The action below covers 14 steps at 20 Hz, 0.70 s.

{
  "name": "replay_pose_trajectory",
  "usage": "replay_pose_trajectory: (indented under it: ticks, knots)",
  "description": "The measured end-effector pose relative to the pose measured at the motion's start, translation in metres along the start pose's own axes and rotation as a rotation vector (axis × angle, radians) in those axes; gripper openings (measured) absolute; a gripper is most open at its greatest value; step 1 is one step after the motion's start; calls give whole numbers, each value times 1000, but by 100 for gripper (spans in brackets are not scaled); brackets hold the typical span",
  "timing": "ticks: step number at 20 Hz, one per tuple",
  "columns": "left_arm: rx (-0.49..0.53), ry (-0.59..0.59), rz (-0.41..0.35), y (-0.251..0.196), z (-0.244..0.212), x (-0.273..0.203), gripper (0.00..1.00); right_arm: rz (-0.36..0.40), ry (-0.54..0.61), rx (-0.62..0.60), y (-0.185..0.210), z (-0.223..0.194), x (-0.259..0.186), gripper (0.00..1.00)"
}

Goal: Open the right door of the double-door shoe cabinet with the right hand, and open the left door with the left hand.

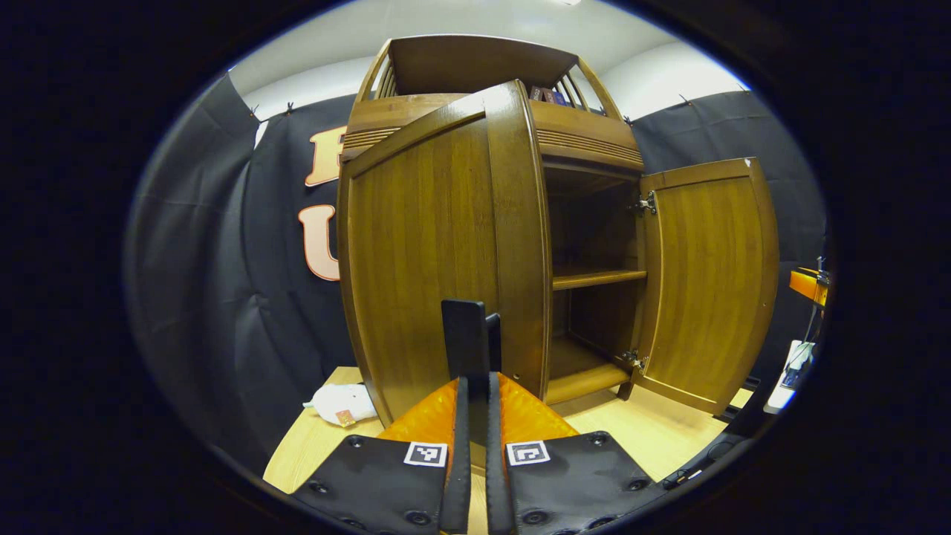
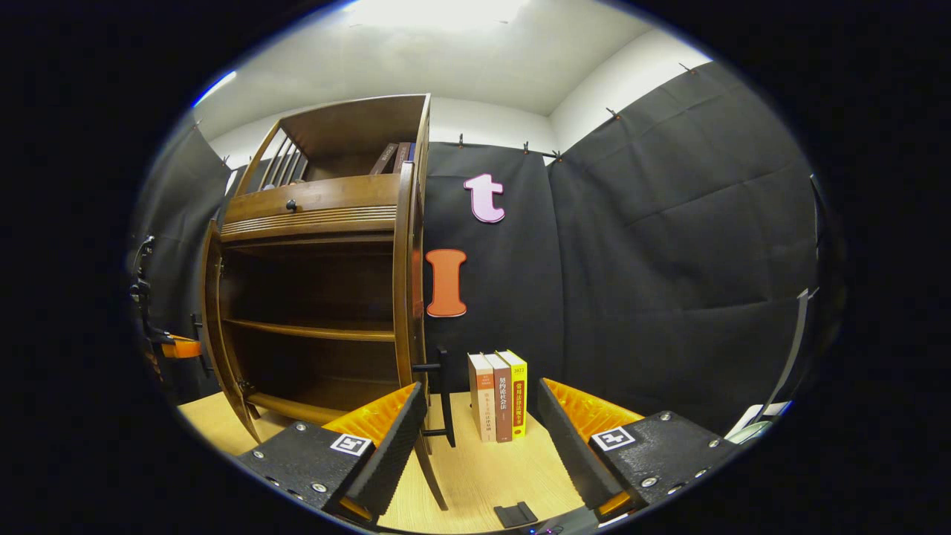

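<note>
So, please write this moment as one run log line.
left gripper: shut on left door handle | right gripper: open | right door: open

The left door [image 1: 438, 253] hides the left half of the shoe cabinet [image 1: 594, 223] interior. A small white object [image 1: 343, 403] beside the cabinet base is too blurred to identify. In the right gripper view, the right door [image 2: 407, 297] appears edge-on, its face hidden.

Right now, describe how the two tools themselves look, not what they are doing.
Each tool has two flat finger plates on ribbed orange wedge-shaped backings, fixed to dark base blocks studded with screws. Each block carries a small square black-and-white marker. This shows on the left tool in the left gripper view and on the right tool in the right gripper view.
</note>
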State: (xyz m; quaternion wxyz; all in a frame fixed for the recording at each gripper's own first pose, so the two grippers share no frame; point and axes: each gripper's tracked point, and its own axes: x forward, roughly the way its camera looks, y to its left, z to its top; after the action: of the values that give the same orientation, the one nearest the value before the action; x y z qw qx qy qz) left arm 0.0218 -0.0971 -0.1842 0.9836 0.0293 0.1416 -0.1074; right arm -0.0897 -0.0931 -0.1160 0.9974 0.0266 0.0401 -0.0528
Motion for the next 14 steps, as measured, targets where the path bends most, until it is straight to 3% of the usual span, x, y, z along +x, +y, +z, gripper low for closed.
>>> replay_pose_trajectory:
  ticks: [14]
  knots:
    - [-24,3,159,18,-3,0,15,63,-9,2,29,0,3,92]
